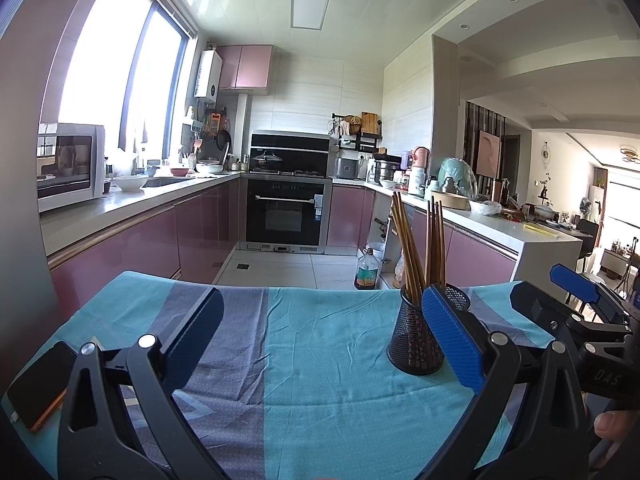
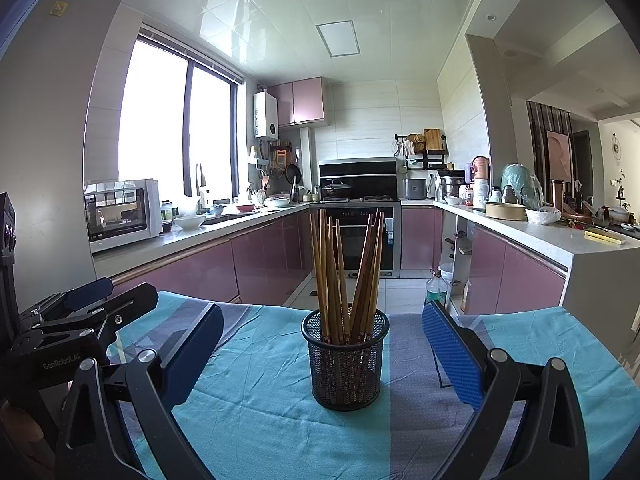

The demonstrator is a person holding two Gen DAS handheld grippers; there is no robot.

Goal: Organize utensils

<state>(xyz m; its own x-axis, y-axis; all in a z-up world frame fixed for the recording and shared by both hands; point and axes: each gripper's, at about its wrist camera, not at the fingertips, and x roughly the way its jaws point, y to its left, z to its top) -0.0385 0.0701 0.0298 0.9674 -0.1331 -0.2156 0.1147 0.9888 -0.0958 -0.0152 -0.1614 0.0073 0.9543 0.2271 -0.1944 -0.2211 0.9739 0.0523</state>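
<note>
A black mesh cup [image 2: 345,360] stands upright on the teal and grey striped tablecloth [image 2: 256,420], holding several brown wooden chopsticks [image 2: 344,276] that lean apart. My right gripper [image 2: 322,344] is open, and the cup sits between and just beyond its blue pads. In the left wrist view the same cup [image 1: 416,344] stands at the right, partly behind a blue pad, with the chopsticks [image 1: 416,248] rising from it. My left gripper [image 1: 324,332] is open over bare cloth with nothing between its fingers. The right gripper's body [image 1: 580,312] shows at the right edge.
A phone in an orange case [image 1: 38,384] lies on the cloth at the left edge. Beyond the table's far edge are the kitchen floor, an oil bottle [image 1: 367,270], pink cabinets and an oven [image 1: 286,216]. A fingertip [image 1: 612,424] shows at lower right.
</note>
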